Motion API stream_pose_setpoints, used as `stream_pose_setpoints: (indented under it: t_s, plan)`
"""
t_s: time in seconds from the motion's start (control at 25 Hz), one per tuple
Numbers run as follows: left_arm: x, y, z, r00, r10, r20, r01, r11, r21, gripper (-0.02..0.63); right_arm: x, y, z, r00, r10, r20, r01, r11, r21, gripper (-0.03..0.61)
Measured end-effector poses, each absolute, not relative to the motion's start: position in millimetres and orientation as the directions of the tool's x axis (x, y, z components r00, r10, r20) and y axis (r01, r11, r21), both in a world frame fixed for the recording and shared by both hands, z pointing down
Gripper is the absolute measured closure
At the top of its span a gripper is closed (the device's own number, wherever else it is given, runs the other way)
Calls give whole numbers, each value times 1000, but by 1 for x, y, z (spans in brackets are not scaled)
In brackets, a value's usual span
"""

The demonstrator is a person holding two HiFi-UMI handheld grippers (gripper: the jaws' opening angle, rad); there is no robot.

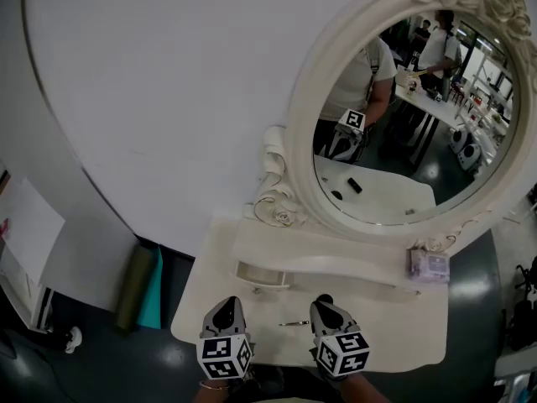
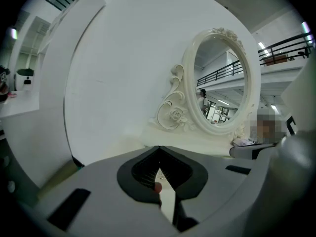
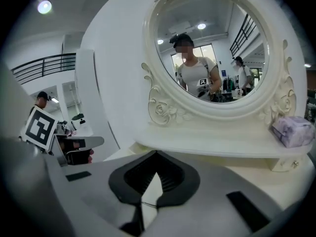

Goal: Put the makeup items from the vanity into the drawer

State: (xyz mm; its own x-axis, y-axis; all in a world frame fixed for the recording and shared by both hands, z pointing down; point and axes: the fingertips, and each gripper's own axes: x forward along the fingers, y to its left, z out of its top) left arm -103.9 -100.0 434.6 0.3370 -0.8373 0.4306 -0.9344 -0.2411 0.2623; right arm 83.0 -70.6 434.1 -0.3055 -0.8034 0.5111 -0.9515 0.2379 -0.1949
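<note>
Two tools hang over the front edge of the bench [image 1: 394, 342], side by side, both aimed at the oval mirror [image 1: 411, 116] and tipped somewhat downward.

Left tool [image 1: 225, 306]: jaws pressed together, tips meeting, nothing gripped.
Right tool [image 1: 324, 304]: jaws likewise pressed together, nothing pinched.

Slim makeup stick [image 1: 294, 323]:
- Lies flat on the bench near its front edge, in the gap between the two tools, touching neither.
- Long axis runs left to right, along the front edge and crosswise to the line the tools point along.
- Too small to tell which end is tip and which is cap.

Raised shelf [image 1: 336, 257] runs along the back of the bench at the foot of the mirror.

Pale purple pack [image 1: 430, 265] sits at the shelf's right end, close against the carved base of the mirror frame, well apart from both tools.

Small drawer [image 3: 289, 163] with a round knob sits under the right end of the shelf, directly below the pack. Its front is shut.

Mirror glass shows a person standing with a marker cube held at waist height.
</note>
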Motion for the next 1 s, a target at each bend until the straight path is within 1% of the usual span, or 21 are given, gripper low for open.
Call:
stream_pose_setpoints:
  t_s: [0.16, 0.4, 0.44, 0.52, 0.8, 1.0]
  plan:
    - [-85, -95, 453, 335, -812, 477, -939, -244, 244, 606, 89, -70, 454, -383, -745, 545, -924, 306, -231, 563]
    - [-70, -78, 487, 315, -767, 560, -948, -224, 226, 606, 89, -58, 499, -498, -596, 630, -859, 439, -265, 558]
    - [-70, -76, 490, 308, -763, 568, -950, -219, 222, 606, 88, -56, 505, -516, -569, 640, -844, 464, -268, 547]
    - [-72, -72, 496, 293, -759, 582, -955, -204, 215, 606, 84, -51, 516, -547, -514, 660, -812, 516, -271, 503]
    - [-84, -64, 513, 240, -741, 627, -969, -147, 197, 606, 76, -37, 544, -621, -315, 718, -657, 709, -257, 485]
    - [-84, -61, 523, 218, -731, 646, -973, -113, 201, 606, 73, -32, 562, -615, -191, 766, -532, 816, -224, 483]
